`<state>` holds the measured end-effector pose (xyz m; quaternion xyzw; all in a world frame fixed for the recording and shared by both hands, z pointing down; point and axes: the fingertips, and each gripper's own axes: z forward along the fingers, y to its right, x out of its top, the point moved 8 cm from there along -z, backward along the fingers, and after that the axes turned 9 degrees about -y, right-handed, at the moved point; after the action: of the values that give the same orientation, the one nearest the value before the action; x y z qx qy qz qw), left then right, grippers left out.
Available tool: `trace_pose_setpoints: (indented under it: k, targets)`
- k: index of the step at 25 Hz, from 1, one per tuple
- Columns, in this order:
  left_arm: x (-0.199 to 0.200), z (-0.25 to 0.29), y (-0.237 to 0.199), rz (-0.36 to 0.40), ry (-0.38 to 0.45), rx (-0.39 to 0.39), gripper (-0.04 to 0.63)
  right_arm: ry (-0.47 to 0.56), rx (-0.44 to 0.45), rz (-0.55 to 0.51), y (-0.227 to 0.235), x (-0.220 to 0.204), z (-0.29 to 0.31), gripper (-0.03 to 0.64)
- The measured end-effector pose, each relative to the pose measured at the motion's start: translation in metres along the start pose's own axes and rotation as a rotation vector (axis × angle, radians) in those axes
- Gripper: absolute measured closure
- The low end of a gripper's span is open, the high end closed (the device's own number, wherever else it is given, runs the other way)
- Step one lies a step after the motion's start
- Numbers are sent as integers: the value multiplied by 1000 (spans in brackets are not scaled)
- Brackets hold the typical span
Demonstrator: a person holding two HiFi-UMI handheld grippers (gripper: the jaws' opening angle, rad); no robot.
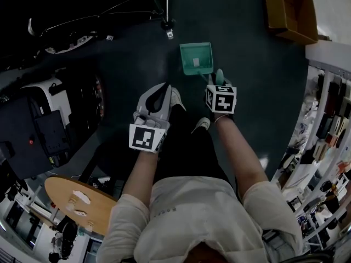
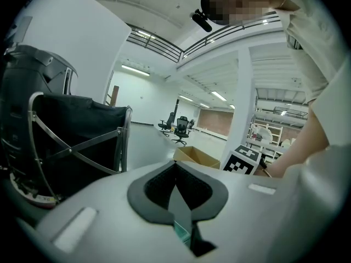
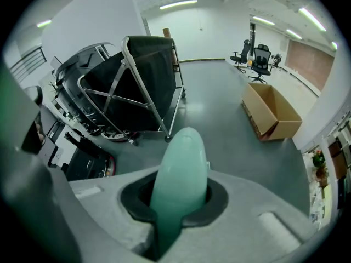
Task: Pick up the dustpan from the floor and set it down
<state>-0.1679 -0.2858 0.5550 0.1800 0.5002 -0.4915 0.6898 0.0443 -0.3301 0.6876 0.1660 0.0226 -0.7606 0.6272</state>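
In the head view, the green dustpan [image 1: 196,58] lies ahead of the person's feet, low on the dark floor; whether it rests on the floor I cannot tell. Its pale green handle [image 3: 180,169] runs up between the jaws of my right gripper [image 1: 219,82], which is shut on it and points steeply down. The left gripper [image 1: 163,90] hangs beside it on the left, apart from the dustpan. Its jaws meet in the left gripper view [image 2: 176,193], with nothing between them.
A brown cardboard box [image 1: 290,10] stands at the far right, and a black folding metal cart [image 3: 143,81] at the far left. Shelves [image 1: 329,125] line the right side. A round wooden table [image 1: 77,201] and dark equipment [image 1: 38,130] are at the left. The person's shoes [image 1: 176,98] are just behind the dustpan.
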Motion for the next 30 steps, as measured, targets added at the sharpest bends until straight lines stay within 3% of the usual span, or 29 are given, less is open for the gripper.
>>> trace_pose_setpoints:
  k: [4,5,8,12,15,18,20,23,30]
  targets:
    - [2,-2,2,-4,-15,-2,578,46,-20,6,-1,-2,-4,381]
    - [2,-4,3,-10,-16,-2,578,67,-40,4,0,-3,-8,358]
    - [3,-11,9,-29,1,0,578,139,-51,1,1,-6,-30,353]
    - [15,-25,25,3,52,3,578,274,69,30,-3,-8,-84,353]
    - [31,-39,42,11,96,18,578,425,111,-29,-10,-11,-138,353]
    - [50,-61,69,-29,134,17,578,593,38,-154,-15,-24,-198,403]
    - [68,-79,91,-51,160,12,578,674,-15,-211,-16,-37,-233,496]
    - [92,-105,125,-25,211,-8,578,771,-53,-220,-17,-55,-276,613]
    - [99,-170,201,41,283,-6,578,811,30,-144,-11,-117,-346,624]
